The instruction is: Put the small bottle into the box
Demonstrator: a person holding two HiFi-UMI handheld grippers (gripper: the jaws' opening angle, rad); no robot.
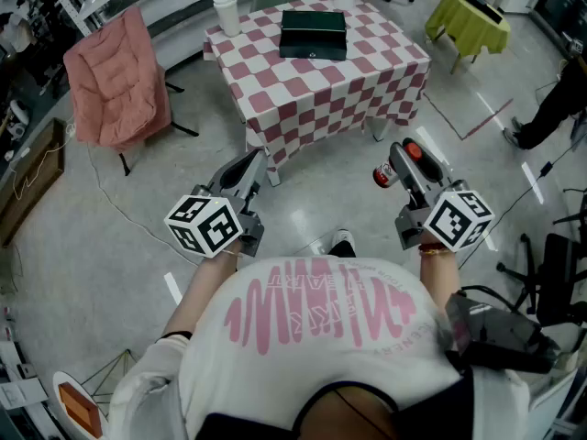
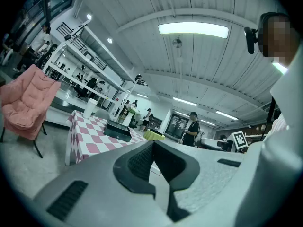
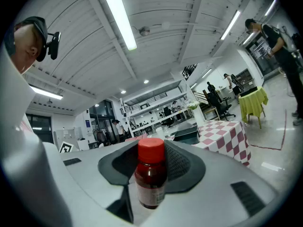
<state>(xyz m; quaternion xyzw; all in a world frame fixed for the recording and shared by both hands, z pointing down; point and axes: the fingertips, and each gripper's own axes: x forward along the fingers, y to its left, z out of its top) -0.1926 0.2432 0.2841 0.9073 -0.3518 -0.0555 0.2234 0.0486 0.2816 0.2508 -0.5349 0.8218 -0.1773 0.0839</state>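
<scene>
The small bottle point(image 3: 150, 176), dark red-brown with a red cap, stands upright between the pads of my right gripper point(image 3: 150, 163), which is shut on it. In the head view the bottle point(image 1: 384, 175) shows at the side of the right gripper point(image 1: 398, 165), held level over the floor, short of the table. The box point(image 1: 313, 33), dark green and closed, lies on the red-and-white checked table point(image 1: 367, 76) ahead; it also shows far off as the box point(image 3: 187, 135) and the box point(image 2: 118, 130). My left gripper point(image 1: 249, 165) is level, its jaws together and empty point(image 2: 153, 161).
A white cup point(image 1: 226, 13) stands at the table's far left corner. A pink folding chair point(image 1: 115, 76) is at the left, a yellow-green covered table point(image 1: 470, 16) at the far right. A person point(image 1: 550, 99) stands at the right edge. Grey floor lies between me and the table.
</scene>
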